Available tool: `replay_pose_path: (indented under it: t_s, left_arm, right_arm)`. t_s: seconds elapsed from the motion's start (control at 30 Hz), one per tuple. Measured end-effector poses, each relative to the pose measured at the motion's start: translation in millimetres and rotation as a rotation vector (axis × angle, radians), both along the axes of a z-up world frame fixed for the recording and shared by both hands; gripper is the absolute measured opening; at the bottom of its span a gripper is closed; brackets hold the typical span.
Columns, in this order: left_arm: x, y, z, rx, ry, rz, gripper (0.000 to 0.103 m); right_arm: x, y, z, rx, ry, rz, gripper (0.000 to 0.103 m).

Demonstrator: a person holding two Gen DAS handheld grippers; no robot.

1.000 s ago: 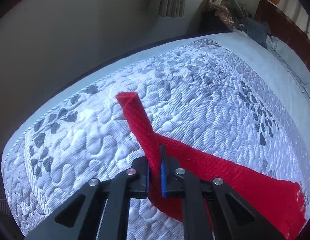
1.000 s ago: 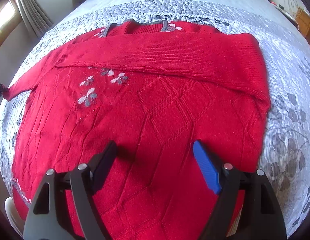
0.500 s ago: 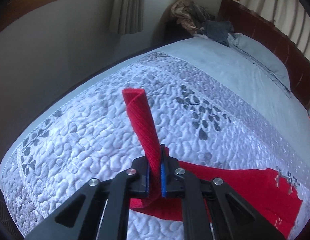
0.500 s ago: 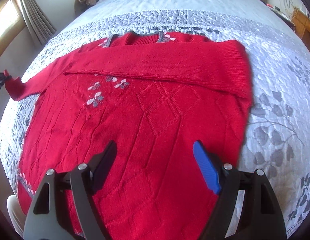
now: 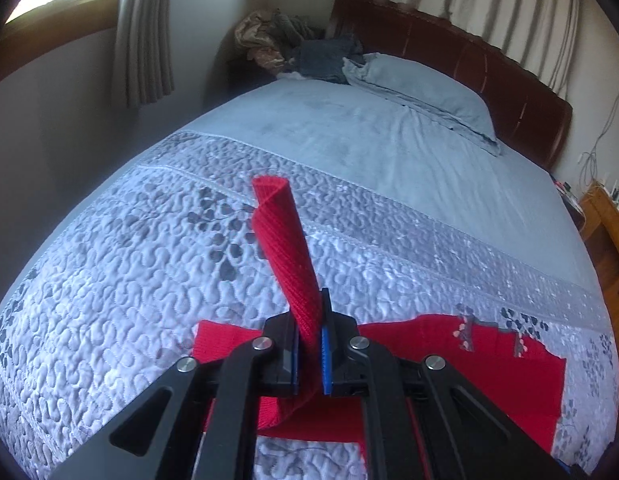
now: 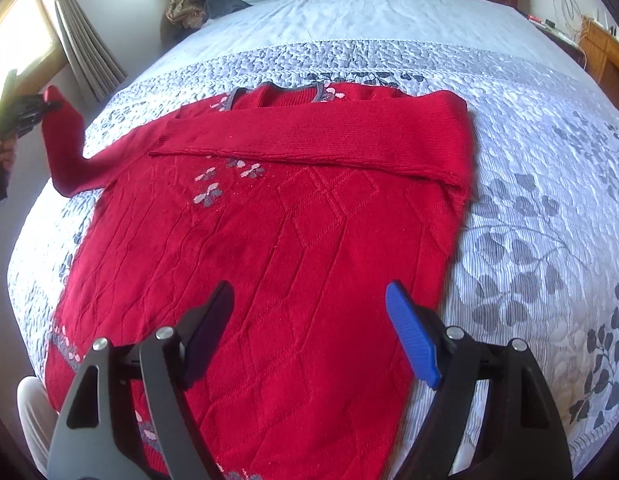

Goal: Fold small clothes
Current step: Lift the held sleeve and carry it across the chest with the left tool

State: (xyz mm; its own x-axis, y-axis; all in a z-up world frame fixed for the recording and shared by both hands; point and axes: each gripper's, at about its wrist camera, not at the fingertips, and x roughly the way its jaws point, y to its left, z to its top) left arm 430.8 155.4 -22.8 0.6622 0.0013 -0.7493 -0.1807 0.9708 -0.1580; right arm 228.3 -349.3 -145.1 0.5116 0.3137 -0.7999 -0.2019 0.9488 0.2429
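Observation:
A red knit sweater (image 6: 293, 240) lies flat on the quilted bed, neck at the far side. One sleeve is folded across its chest (image 6: 309, 140). My left gripper (image 5: 309, 344) is shut on the cuff of the other sleeve (image 5: 285, 248), which stands up between its pads, lifted above the bed. In the right wrist view that gripper (image 6: 29, 110) shows at the far left, holding the sleeve (image 6: 65, 144) up off the quilt. My right gripper (image 6: 309, 328) is open and empty, hovering over the sweater's lower half.
The grey floral quilt (image 6: 541, 216) covers the near part of the bed. A blue pillow (image 5: 421, 84) and a dark wooden headboard (image 5: 489, 64) are at the far end. A pile of clothes (image 5: 285, 44) sits by the curtain. A wooden nightstand (image 5: 601, 216) stands at right.
My left gripper has lifted the sleeve cuff higher off the bed and swung toward the sweater's body. My right gripper has drawn back a little and stayed open.

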Motion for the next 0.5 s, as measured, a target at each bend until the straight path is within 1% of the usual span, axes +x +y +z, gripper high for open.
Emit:
replay_pose_path:
  t_s: [0.1, 0.3, 0.4, 0.5]
  left_arm:
    - [4, -27, 2, -0.011, -0.006, -0.041, 0.008]
    - [6, -98, 2, -0.011, -0.008, -0.143, 0.008]
    - [7, -126, -2, 0.007, -0.004, -0.187, 0.008]
    - [5, -158, -11, 0.007, 0.011, -0.228, 0.008]
  right_arm:
    - [-2, -3, -3, 0.007, 0.002, 0.001, 0.078]
    - [-4, -15, -4, 0.027, 0.002, -0.013, 0.078]
    - [-5, -21, -2, 0.037, -0.008, -0.018, 0.078]
    - [-6, -27, 0, 0.046, -0.010, -0.025, 0.078]
